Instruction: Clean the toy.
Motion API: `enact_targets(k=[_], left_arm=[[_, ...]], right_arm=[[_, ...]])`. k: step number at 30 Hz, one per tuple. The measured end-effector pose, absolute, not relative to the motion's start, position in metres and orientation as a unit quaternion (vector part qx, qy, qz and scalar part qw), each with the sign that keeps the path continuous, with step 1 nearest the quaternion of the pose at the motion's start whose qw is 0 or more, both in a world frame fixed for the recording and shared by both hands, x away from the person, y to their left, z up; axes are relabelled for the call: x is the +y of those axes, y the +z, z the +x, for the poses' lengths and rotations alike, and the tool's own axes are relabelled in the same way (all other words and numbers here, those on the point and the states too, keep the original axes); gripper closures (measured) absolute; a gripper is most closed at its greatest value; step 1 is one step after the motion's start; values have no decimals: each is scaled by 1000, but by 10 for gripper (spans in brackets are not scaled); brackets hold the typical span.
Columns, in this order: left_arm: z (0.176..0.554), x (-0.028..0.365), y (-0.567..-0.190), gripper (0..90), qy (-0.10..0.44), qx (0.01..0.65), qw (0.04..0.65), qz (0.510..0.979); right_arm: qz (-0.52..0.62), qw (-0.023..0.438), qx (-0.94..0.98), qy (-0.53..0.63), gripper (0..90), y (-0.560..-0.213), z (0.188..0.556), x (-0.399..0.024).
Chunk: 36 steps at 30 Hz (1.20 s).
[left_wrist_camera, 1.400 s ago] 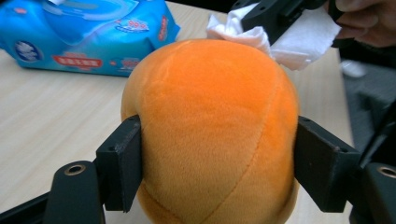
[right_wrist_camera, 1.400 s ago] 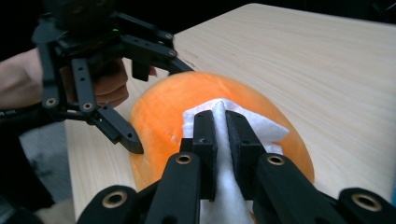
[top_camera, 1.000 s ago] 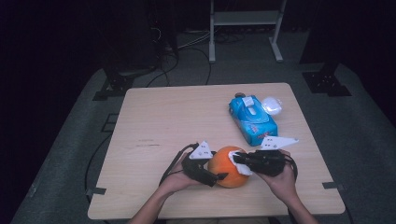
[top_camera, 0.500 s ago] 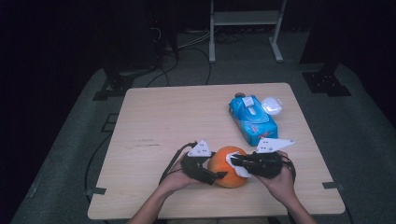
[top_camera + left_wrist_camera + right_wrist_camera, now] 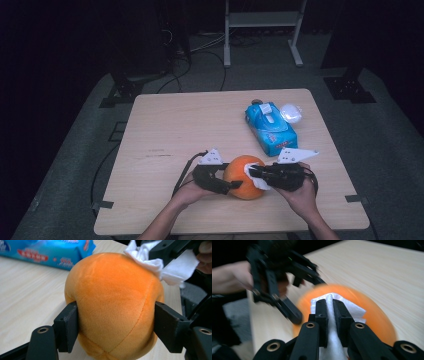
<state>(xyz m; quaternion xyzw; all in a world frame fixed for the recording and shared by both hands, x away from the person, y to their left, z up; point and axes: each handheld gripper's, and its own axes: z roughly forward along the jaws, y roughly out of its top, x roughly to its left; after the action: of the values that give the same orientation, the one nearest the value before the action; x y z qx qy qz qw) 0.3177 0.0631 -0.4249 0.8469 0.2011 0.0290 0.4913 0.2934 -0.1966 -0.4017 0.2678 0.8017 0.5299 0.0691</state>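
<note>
Orange plush ball [image 5: 244, 177] sits near the 6 o'clock edge of the table [image 5: 170, 125], and the job in hand looks like wiping it down with a white wipe [image 5: 256, 178]. The left gripper [image 5: 226, 186] comes in from 9 o'clock and its jaws have just been closing, with the ball between them; in the left gripper view both pads are pressing into the ball's [image 5: 112, 305] sides low down, so it's held. The right gripper [image 5: 254, 173] comes in from 3 o'clock with its jaws pressed tight on the wipe, which the right gripper view shows bunched between the pads and lying on top of the ball [image 5: 372, 315]. To do this well, I'd say keep the left squeeze gentle, since plush squashes and could pop out if pinched too low or too hard. Drag the wipe in short strokes across the top toward 9 o'clock, so the push goes into the holding jaws rather than rolling the ball away. Let the cloth touch, not the hard jaw tips. Further out, the blue wipes pack [image 5: 270, 128] lies at about 1 o'clock from the ball with a small white thing [image 5: 291, 113] beside it, both well apart from the work, so no need to worry about bumping them.
</note>
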Motion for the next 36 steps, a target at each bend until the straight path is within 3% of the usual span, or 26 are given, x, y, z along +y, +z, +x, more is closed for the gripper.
enact_targets(k=[4,7,14,17,18,20,23,27,30,34,36], left_arm=[[310,61,-410,314,58,185,488,851],[309,62,-410,310,55,182,487,853],[320,70,-418,109,28,203,493,845],[327,72,-428,81,-7,225,493,841],[328,72,-432,85,-20,225,498,837],[328,71,-433,214,-22,221,510,831],[322,70,-425,300,6,203,504,839],[314,66,-415,334,36,174,491,853],[310,63,-413,334,52,160,490,855],[314,60,-425,173,27,188,504,843],[315,58,-427,150,17,204,514,833]], right_arm=[[253,88,802,534,822,-391,289,-195],[263,74,799,536,823,-397,293,-201],[271,69,808,519,826,-406,295,-204],[279,66,803,523,826,-408,298,-208],[283,63,801,524,826,-408,299,-208],[281,67,804,520,826,-407,298,-204],[278,66,799,529,825,-403,296,-200],[247,62,795,551,824,-390,289,-192],[235,98,806,535,823,-383,286,-190],[253,109,811,516,824,-390,289,-199],[256,100,809,519,824,-391,290,-200]])
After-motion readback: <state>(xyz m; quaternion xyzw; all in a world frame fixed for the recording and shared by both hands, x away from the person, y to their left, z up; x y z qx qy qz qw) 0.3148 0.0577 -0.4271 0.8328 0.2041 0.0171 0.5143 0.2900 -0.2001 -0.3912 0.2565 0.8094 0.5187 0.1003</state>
